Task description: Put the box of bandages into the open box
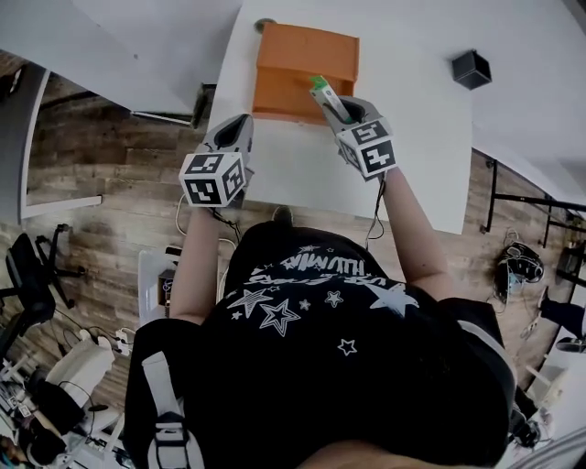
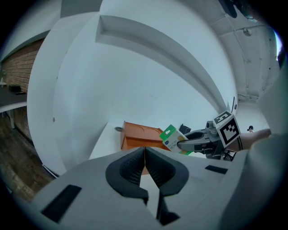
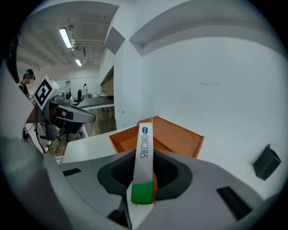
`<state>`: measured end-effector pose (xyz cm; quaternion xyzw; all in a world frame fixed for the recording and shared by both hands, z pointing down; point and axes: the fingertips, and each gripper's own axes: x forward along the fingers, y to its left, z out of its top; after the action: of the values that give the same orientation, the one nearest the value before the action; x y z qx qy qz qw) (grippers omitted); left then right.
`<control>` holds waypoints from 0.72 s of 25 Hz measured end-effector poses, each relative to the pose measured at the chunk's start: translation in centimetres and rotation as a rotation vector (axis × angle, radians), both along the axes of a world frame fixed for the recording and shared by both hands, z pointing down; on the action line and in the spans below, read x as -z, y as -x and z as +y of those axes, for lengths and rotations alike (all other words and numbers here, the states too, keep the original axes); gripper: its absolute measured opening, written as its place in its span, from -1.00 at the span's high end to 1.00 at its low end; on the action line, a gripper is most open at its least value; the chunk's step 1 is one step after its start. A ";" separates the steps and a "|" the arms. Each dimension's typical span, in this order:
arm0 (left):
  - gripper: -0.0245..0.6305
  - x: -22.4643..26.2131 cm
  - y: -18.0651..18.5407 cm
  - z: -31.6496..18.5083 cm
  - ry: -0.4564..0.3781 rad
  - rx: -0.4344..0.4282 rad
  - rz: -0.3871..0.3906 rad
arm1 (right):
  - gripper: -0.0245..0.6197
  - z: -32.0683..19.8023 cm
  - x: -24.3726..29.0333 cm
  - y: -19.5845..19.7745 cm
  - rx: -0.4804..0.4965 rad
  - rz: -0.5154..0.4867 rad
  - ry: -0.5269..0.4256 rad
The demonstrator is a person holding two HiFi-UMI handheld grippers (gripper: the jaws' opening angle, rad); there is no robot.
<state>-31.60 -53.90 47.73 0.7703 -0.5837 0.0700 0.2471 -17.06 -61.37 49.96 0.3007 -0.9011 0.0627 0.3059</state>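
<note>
An orange open box (image 1: 305,71) stands on the white table (image 1: 421,156), toward its far edge. My right gripper (image 1: 341,112) is shut on the box of bandages (image 1: 325,96), a slim white and green carton that juts out over the orange box's near wall. In the right gripper view the bandage box (image 3: 143,164) stands edge-on between the pads, with the orange box (image 3: 167,137) just beyond it. My left gripper (image 1: 236,128) hangs at the table's near left edge, shut and empty; its view shows the bandage box (image 2: 171,137) and the orange box (image 2: 139,136) ahead.
A small black cube (image 1: 471,69) sits on the table at the far right. A small round metal piece (image 1: 264,24) lies behind the orange box. Beyond the table's near edge is wooden floor (image 1: 101,165) with chairs and cables.
</note>
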 end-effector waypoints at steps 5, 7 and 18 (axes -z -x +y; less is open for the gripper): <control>0.86 -1.9 2.1 -2.3 0.022 0.021 0.010 | 0.59 -2.8 -2.3 3.5 0.106 0.091 0.017; 0.86 -2.4 2.2 -3.1 0.031 0.025 0.012 | 0.59 -3.3 -2.6 4.1 0.142 0.102 0.022; 0.86 -3.0 2.3 -4.7 0.043 0.032 0.016 | 0.59 -3.3 -4.4 6.4 0.253 0.133 0.070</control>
<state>-33.93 -58.56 50.77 0.7560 -0.5922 0.0723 0.2693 -23.48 -64.70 54.40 0.1774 -0.9068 0.0348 0.3809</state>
